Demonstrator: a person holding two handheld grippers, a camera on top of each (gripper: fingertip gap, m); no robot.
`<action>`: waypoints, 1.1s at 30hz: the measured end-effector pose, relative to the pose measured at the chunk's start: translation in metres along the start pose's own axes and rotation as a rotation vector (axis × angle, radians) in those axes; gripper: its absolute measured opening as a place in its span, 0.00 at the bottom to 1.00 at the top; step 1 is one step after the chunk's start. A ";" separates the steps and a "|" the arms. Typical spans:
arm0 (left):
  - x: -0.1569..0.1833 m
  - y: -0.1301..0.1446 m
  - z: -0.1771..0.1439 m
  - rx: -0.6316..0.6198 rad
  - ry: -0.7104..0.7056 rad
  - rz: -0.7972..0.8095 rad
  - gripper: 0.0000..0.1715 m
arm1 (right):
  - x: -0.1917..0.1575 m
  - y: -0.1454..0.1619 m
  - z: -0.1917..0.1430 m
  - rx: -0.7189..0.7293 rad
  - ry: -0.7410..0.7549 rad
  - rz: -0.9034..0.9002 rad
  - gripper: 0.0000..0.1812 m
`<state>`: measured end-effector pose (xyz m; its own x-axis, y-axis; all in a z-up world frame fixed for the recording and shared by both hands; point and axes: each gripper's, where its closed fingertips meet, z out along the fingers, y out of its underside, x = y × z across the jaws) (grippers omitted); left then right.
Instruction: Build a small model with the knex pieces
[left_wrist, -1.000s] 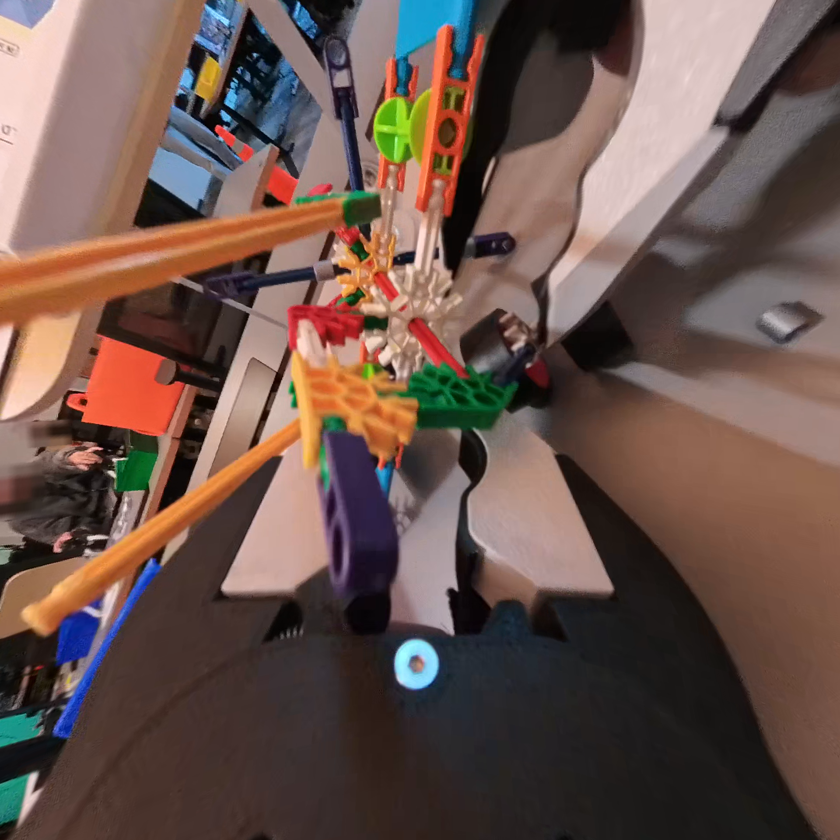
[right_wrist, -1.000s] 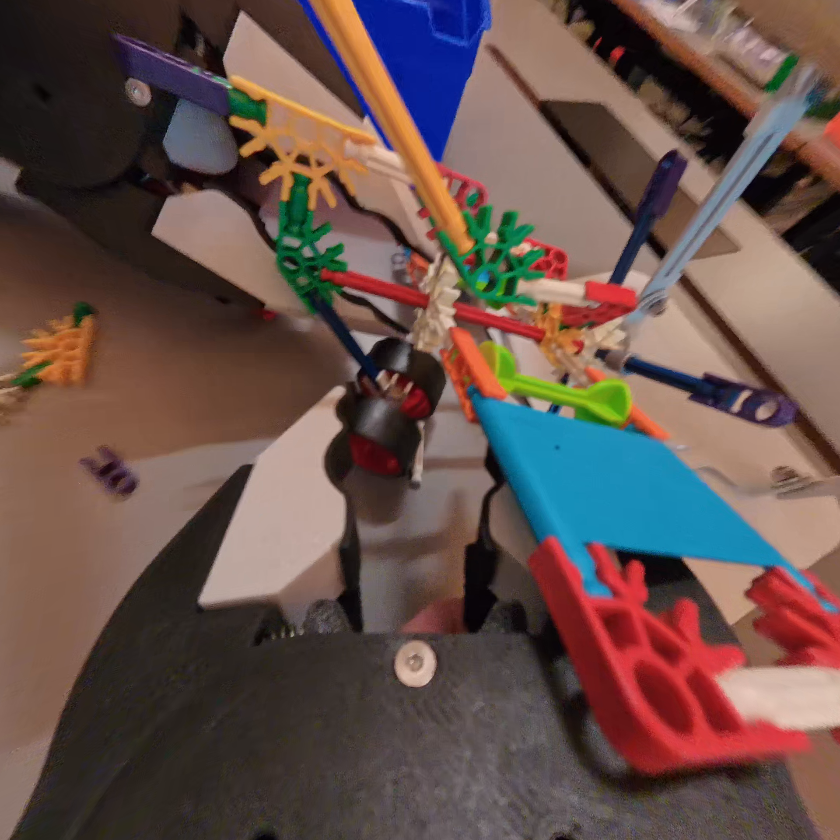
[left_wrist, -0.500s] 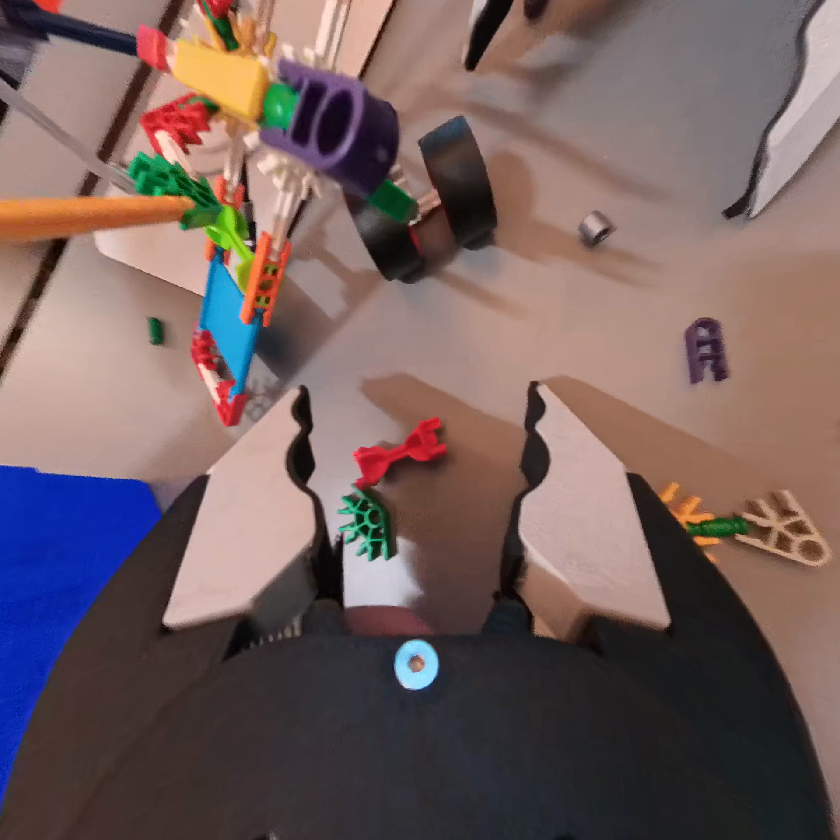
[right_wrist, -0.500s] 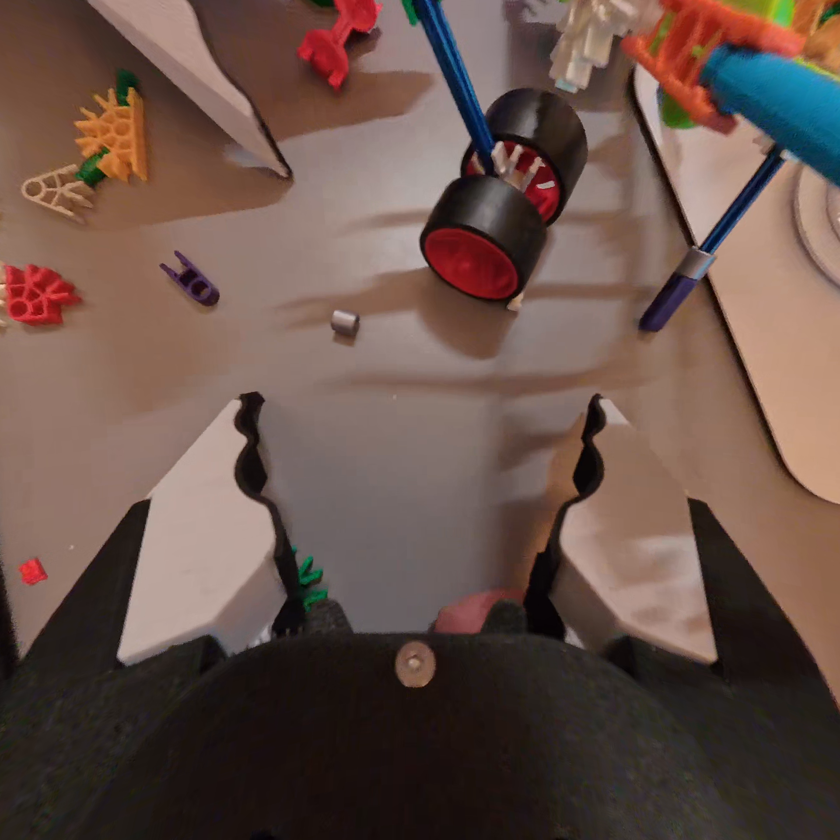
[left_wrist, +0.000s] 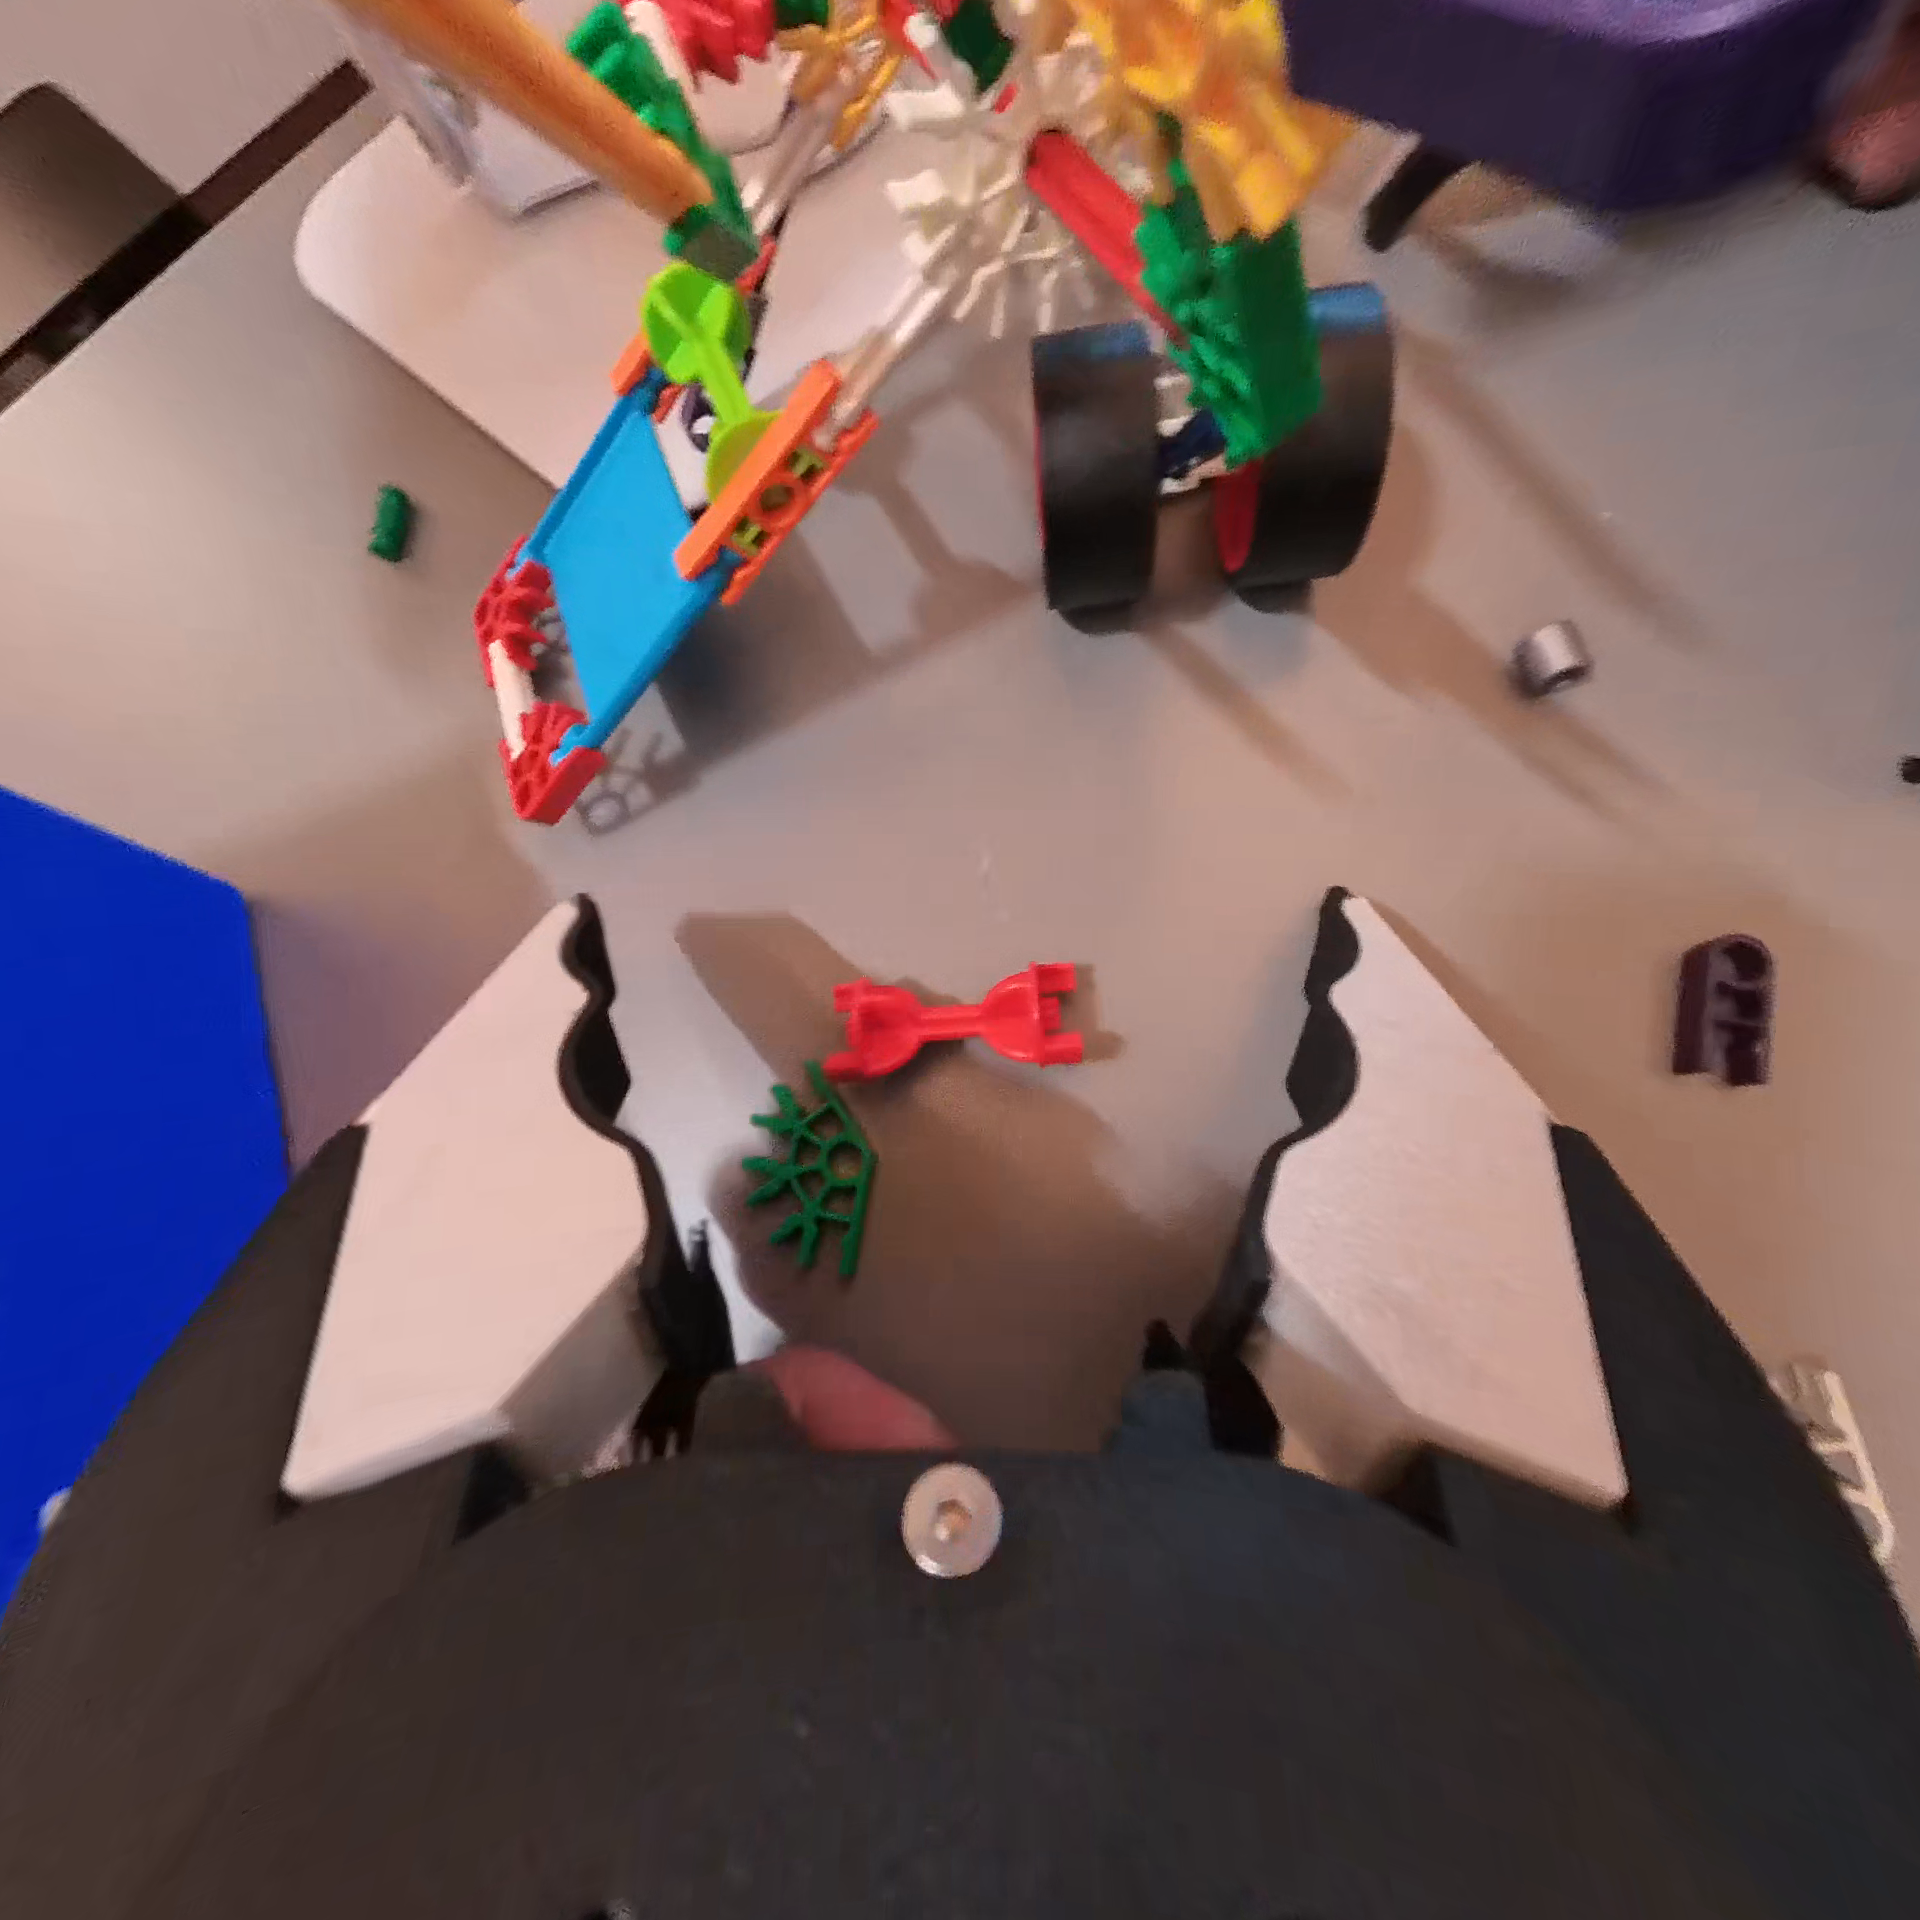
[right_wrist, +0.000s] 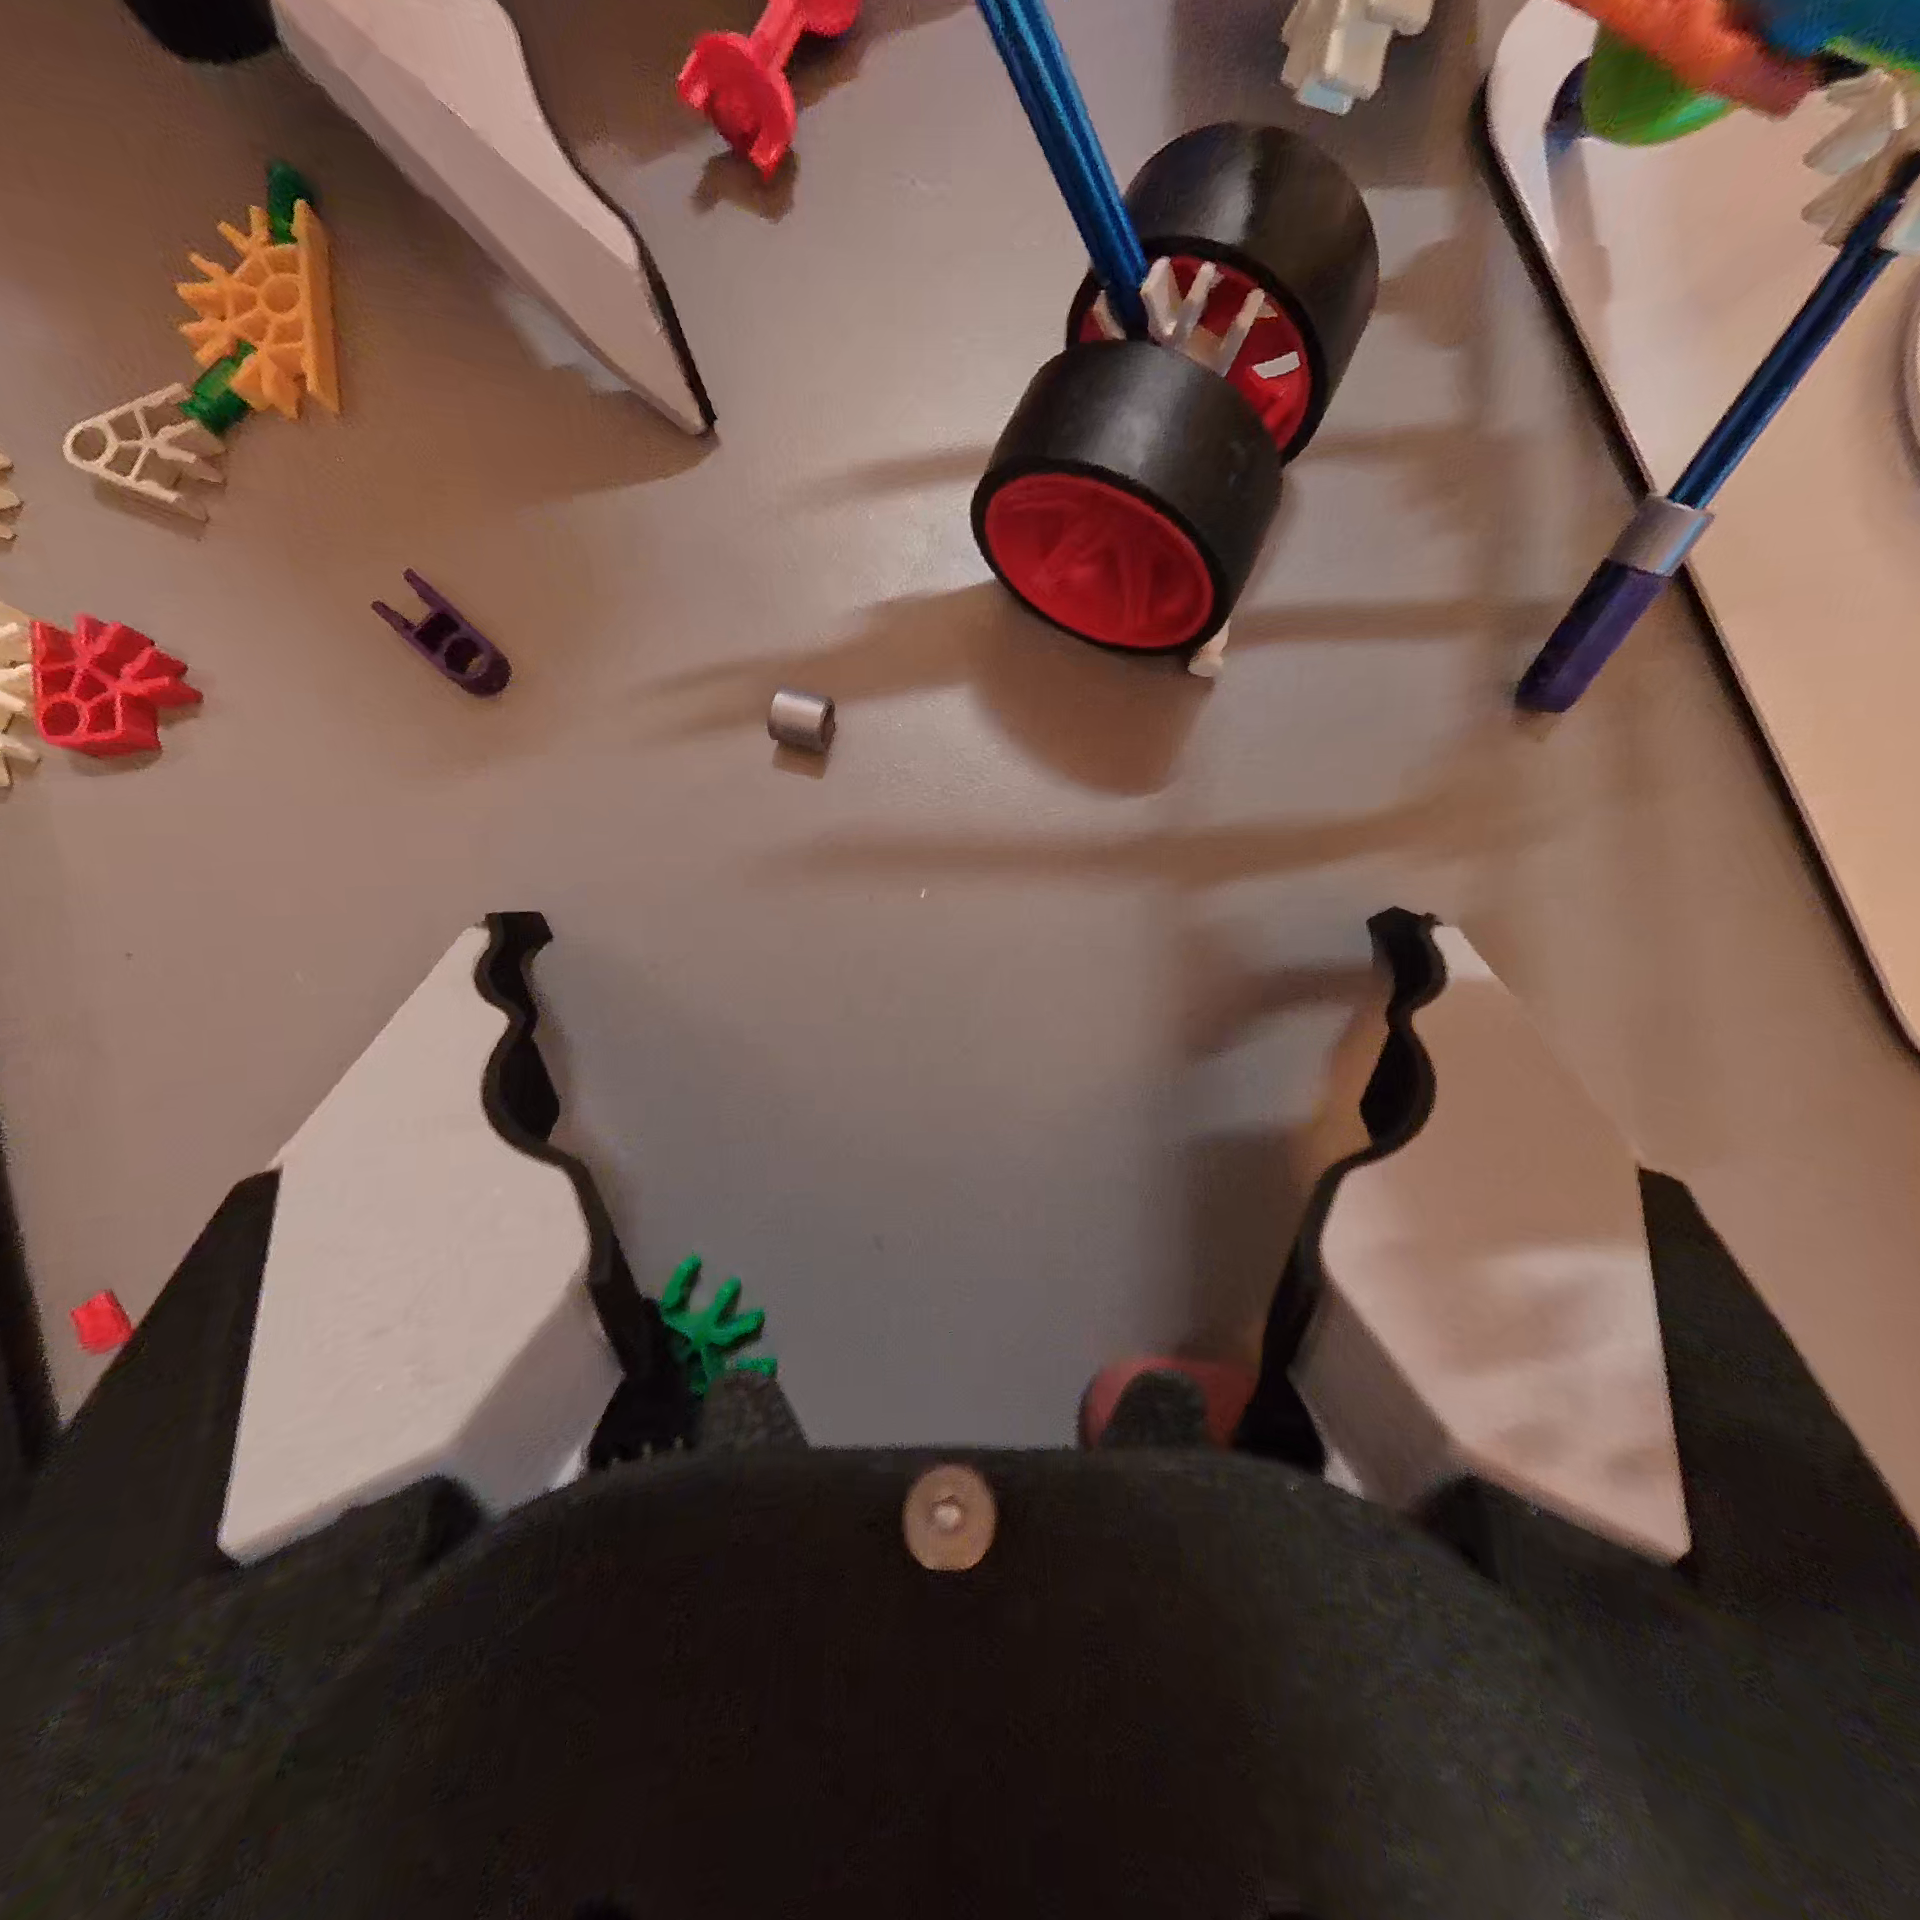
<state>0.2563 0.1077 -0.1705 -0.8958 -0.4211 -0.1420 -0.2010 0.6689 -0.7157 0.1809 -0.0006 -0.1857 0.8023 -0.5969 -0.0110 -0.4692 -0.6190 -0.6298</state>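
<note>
A colourful construction-toy model (left_wrist: 997, 208) stands on the grey table on its two black wheels (left_wrist: 1205, 478), with a blue panel (left_wrist: 623, 561) reaching down to the left. My left gripper (left_wrist: 961, 914) is open and empty, with a loose red connector (left_wrist: 956, 1023) and a green connector (left_wrist: 816, 1179) lying between its fingers. My right gripper (right_wrist: 958, 925) is open and empty over bare table, short of the wheels (right_wrist: 1174, 416). One finger of the left gripper (right_wrist: 499, 187) shows at the upper left of the right wrist view.
Loose parts lie about: a grey spacer (right_wrist: 800, 717), a purple clip (right_wrist: 447, 639), a red connector (right_wrist: 104, 686), a yellow connector (right_wrist: 265, 312), a green connector (right_wrist: 712, 1325). A blue bin (left_wrist: 104, 1091) is at the left. A white board (right_wrist: 1818, 520) is at the right. The grey spacer (right_wrist: 800, 717) lies around 4 cm away from my right fingertips. Look for it in the left wrist view (left_wrist: 1570, 638) too.
Both grippers were shut on the model and held it in the air. They have opened and drawn back, and the model now stands on the table.
</note>
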 end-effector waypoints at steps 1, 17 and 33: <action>-0.001 0.000 -0.001 0.000 -0.009 -0.001 0.76 | 0.001 -0.001 0.001 0.006 0.014 0.018 0.86; 0.000 0.015 0.003 -0.102 0.077 -0.092 0.87 | 0.006 0.003 -0.003 0.040 0.111 0.135 0.85; -0.010 0.024 -0.005 -0.101 0.001 -0.130 0.91 | 0.006 0.000 -0.001 0.037 0.194 0.221 0.86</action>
<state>0.2585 0.1313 -0.1824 -0.8602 -0.5072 -0.0519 -0.3539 0.6673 -0.6554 0.1852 -0.0047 -0.1846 0.5949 -0.8038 -0.0047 -0.6080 -0.4461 -0.6568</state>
